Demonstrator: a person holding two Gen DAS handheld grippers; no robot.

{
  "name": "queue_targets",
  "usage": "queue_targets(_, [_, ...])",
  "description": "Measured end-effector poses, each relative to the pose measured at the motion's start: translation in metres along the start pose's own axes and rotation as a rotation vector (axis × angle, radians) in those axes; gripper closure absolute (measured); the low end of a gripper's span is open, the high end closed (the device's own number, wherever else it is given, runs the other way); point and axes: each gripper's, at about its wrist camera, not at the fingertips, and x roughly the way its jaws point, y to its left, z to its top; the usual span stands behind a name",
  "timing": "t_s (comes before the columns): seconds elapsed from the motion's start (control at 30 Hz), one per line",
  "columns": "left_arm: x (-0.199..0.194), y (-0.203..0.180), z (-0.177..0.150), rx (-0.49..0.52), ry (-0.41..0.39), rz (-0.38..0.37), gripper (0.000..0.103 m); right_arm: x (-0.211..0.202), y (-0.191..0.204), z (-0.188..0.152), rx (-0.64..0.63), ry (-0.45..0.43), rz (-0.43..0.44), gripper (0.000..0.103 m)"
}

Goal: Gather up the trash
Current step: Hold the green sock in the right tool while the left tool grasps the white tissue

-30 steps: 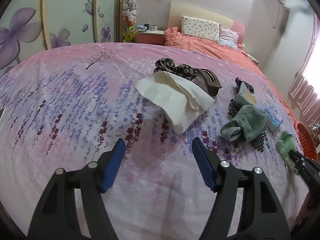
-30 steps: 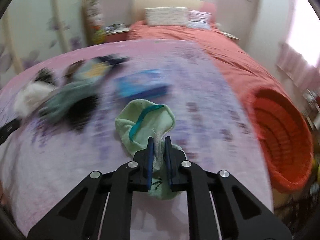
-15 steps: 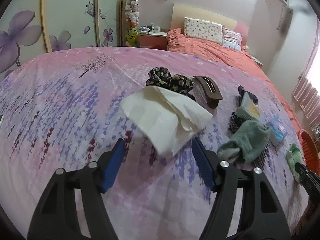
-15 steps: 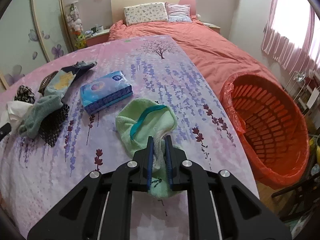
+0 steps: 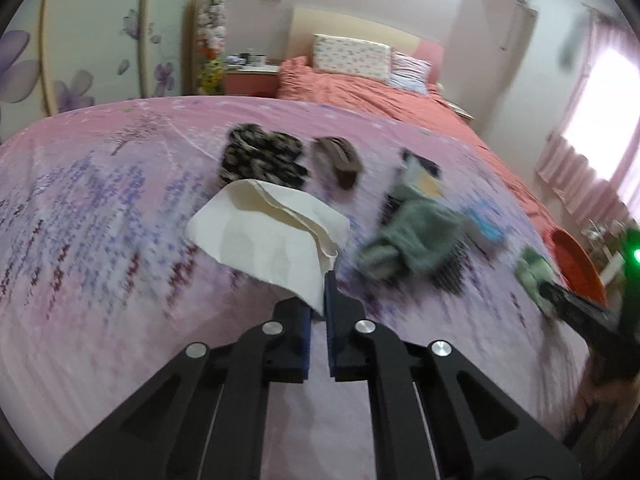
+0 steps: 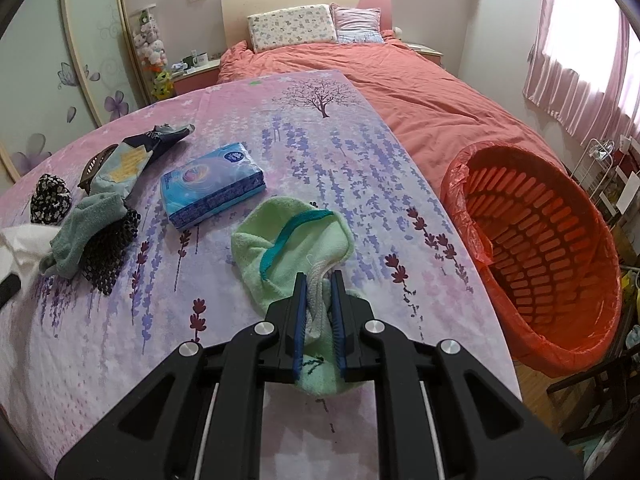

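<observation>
My left gripper (image 5: 319,292) is shut on the near corner of a white crumpled paper sheet (image 5: 264,236) that lies on the pink floral cloth (image 5: 100,240). My right gripper (image 6: 319,292) is shut on a light green cloth with a teal band (image 6: 292,240), near the cloth's right edge; this cloth also shows in the left wrist view (image 5: 534,270). An orange basket lined with a red bag (image 6: 536,248) stands to the right of the bed edge, open and tilted toward me.
On the cloth lie a blue tissue pack (image 6: 212,184), a grey-green sock (image 6: 86,224) on black mesh (image 6: 110,256), a black patterned cloth (image 5: 260,158), a brown curved object (image 5: 338,158) and a printed wrapper (image 6: 128,162). A coral bed (image 6: 400,84) lies behind.
My left gripper has moved forward to the white paper and closed on its near corner. My right gripper stays shut on the green cloth, near the basket.
</observation>
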Motion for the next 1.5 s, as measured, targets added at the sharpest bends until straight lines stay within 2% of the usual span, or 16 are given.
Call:
queue_targets(0.07, [-0.005,-0.005,-0.008,0.009,0.008,-0.011,0.085,0.000,0.000,0.000,0.000,0.000,0.000,0.090])
queue_targets(0.13, [-0.008,-0.005,-0.012,0.001,0.009,-0.004,0.050,0.000,0.000,0.000,0.000,0.000,0.000,0.090])
queue_targets(0.17, [-0.010,-0.003,-0.013,-0.007,0.002,0.014,0.046,0.000,0.000,0.000,0.000,0.000,0.001,0.090])
queue_targets(0.27, [-0.010,0.005,-0.010,-0.020,0.001,0.045,0.041,0.000,0.000,0.000,0.002,0.000,0.002,0.090])
queue_targets(0.43, [-0.006,0.012,0.001,-0.052,-0.005,0.105,0.028,0.000,0.000,0.000,0.003,0.000,0.003,0.090])
queue_targets(0.53, [-0.002,0.007,0.009,-0.028,-0.016,0.120,0.022,0.000,-0.001,0.000,0.004,0.000,0.005,0.090])
queue_targets(0.73, [0.020,-0.006,0.020,0.045,0.016,0.169,0.024,0.000,-0.001,0.000,0.007,0.000,0.010,0.090])
queue_targets(0.77, [0.025,-0.007,0.021,0.057,0.027,0.174,0.028,0.000,-0.001,0.000,0.008,0.000,0.010,0.090])
queue_targets(0.83, [0.032,-0.006,0.021,0.065,0.051,0.165,0.045,0.000,-0.001,0.000,0.008,0.000,0.010,0.090])
queue_targets(0.93, [0.040,0.002,0.018,0.034,0.070,0.159,0.054,0.001,-0.001,0.000,0.008,0.000,0.011,0.090])
queue_targets(1.07, [0.036,0.011,0.015,0.026,0.058,0.196,0.055,0.001,-0.001,0.000,0.009,0.000,0.013,0.090])
queue_targets(1.33, [0.036,0.019,0.013,-0.006,0.070,0.199,0.053,0.001,-0.003,0.000,0.020,0.000,0.028,0.090])
queue_targets(1.5, [0.037,0.025,0.012,-0.028,0.080,0.173,0.050,0.002,-0.007,0.000,0.043,-0.001,0.061,0.089])
